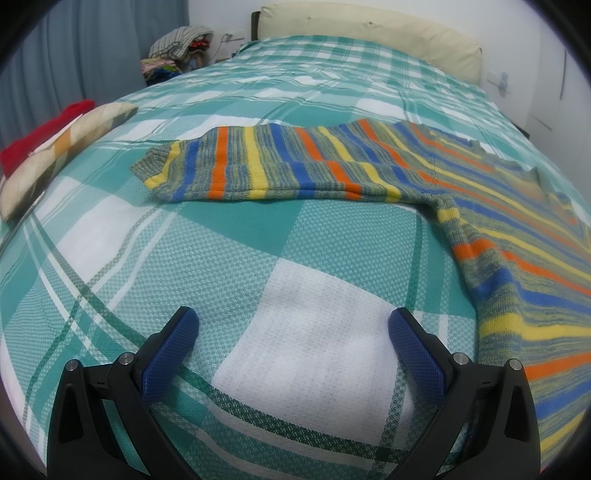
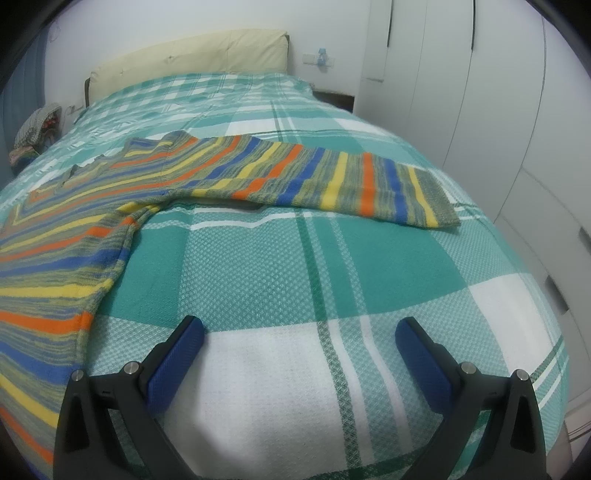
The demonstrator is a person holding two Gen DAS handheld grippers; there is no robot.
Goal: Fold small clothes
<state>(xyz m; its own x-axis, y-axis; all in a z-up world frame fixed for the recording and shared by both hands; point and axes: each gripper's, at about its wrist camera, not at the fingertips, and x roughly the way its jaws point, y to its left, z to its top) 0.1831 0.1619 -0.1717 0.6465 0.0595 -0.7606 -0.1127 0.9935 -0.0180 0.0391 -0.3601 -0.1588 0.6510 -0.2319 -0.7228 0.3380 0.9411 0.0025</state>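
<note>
A striped knit sweater (image 1: 498, 206) in blue, orange, yellow and grey lies flat on the green-and-white checked bedspread (image 1: 221, 229). In the left wrist view its left sleeve (image 1: 258, 166) stretches out to the left, ahead of my left gripper (image 1: 293, 321), which is open and empty over bare bedspread. In the right wrist view the sweater body (image 2: 62, 251) lies at the left and the other sleeve (image 2: 332, 181) stretches right. My right gripper (image 2: 299, 328) is open and empty over the bedspread (image 2: 277, 266), short of the sleeve.
Folded clothes, a red one (image 1: 40, 136) and a beige patterned one (image 1: 70, 147), lie at the bed's left edge. A pile of laundry (image 1: 181, 48) sits by the curtain. A cream headboard (image 1: 369, 33) stands at the far end. White wardrobe doors (image 2: 480, 92) stand to the right.
</note>
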